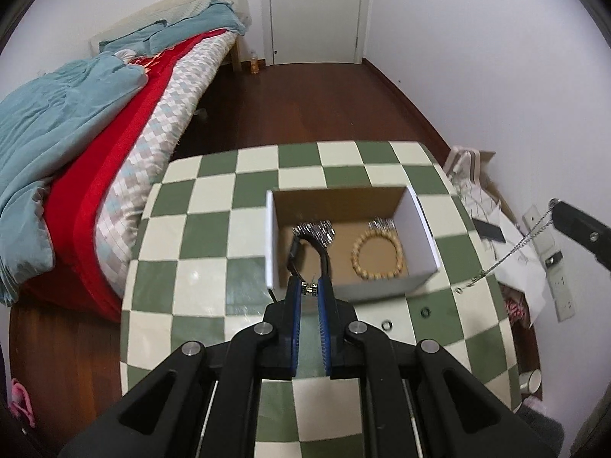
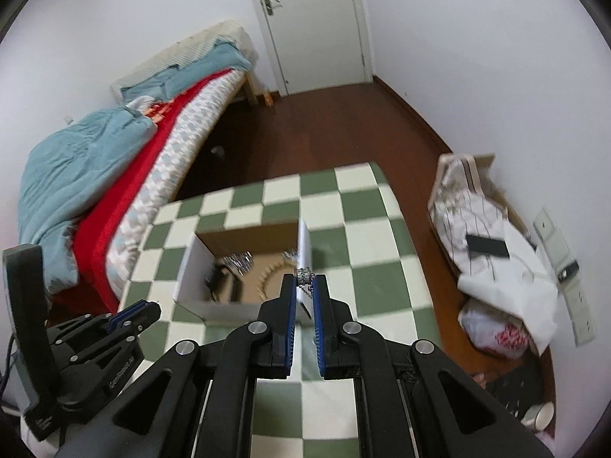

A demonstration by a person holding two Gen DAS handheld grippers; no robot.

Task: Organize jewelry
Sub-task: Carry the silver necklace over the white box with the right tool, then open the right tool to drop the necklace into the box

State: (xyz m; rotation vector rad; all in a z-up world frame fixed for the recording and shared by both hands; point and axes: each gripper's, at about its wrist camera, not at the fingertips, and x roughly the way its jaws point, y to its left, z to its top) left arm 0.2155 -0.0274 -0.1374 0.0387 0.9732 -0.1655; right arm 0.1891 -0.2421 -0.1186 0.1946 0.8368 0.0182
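table: green-and-cream checkered tabletop (image 1: pixel 214 252), far edge bare, bed (image 1: pixel 76 145) just beside the left edge
box: open white cardboard box (image 1: pixel 416 210) mid-table; holds wooden bead bracelet (image 1: pixel 378 253), black-strap watch (image 1: pixel 305 244), silvery pieces at back
left gripper (image 1: pixel 309 289): jaws narrow, pinching silver chain (image 1: pixel 504 255) end
right gripper (image 2: pixel 304 280): jaws narrow, pinching the other end; chain hangs over right table edge
loose: two small dark rings (image 1: pixel 387 324) near box front

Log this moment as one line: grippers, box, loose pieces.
left gripper shut on small silver piece | right gripper shut on silver chain | box holds bead bracelet | two rings loose on table
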